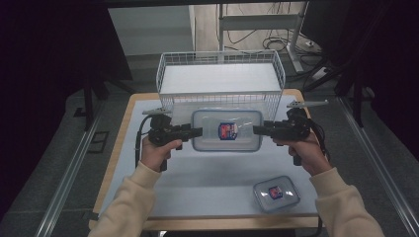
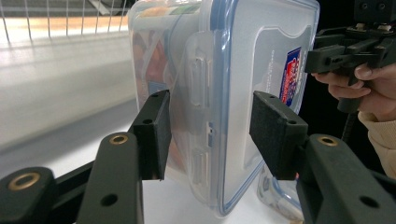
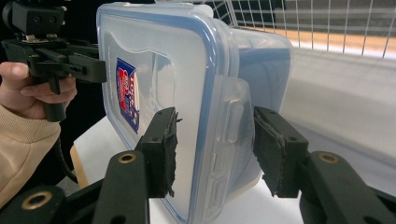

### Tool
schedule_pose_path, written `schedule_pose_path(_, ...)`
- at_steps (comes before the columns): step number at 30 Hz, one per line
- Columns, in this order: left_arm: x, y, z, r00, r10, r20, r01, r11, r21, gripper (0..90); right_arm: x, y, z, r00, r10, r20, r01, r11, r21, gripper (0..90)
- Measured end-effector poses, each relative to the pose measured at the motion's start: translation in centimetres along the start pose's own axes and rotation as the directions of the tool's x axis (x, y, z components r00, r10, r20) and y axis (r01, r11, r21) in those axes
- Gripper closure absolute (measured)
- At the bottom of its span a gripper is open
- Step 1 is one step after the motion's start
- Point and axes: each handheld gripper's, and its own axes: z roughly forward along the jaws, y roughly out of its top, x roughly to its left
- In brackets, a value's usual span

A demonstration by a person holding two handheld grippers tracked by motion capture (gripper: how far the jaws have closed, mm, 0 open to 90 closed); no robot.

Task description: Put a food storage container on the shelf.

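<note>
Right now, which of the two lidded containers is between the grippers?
The large container before the wire basket; both grippers' jaws straddle its ends. The small container lies alone near the table's front edge.

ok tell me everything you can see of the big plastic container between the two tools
The big container is clear plastic, rectangular with rounded corners, and has a blue-rimmed lid with snap flaps and a red and blue label. Something colourful is faintly visible inside. It sits on the table in front of the wire basket. The left tool and right tool straddle its short ends, jaws on either side of the lid edge; firm contact is unclear.
</note>
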Motion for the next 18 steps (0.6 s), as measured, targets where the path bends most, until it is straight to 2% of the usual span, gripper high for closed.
schedule_pose_path(6, -0.3, 1.9, -0.7, 0.9994, 0.033, -0.008, -0.034, 0.9993, -0.019, 50.0, 0.4, 1.9, -0.3, 0.9996, -0.027, 0.000, 0.027, 0.9994, -0.020, 51.1)
schedule_pose_path(9, -0.3, 2.4, -0.8, 0.9996, 0.028, -0.008, -0.028, 0.9993, -0.024, 50.0, 0.5, 2.5, -0.4, 0.9995, -0.032, 0.002, 0.032, 0.9992, -0.025, 51.1)
schedule_pose_path(12, -0.5, 3.7, -1.2, 0.9988, 0.047, -0.014, -0.047, 0.9983, -0.034, 49.9, 0.6, 3.4, -0.6, 0.9992, -0.040, 0.004, 0.040, 0.9985, -0.038, 51.1)
schedule_pose_path(18, -0.4, 5.0, -1.2, 0.9986, 0.052, -0.015, -0.052, 0.9979, -0.038, 49.9, 0.5, 4.9, -0.8, 0.9986, -0.053, 0.009, 0.053, 0.9974, -0.048, 51.1)
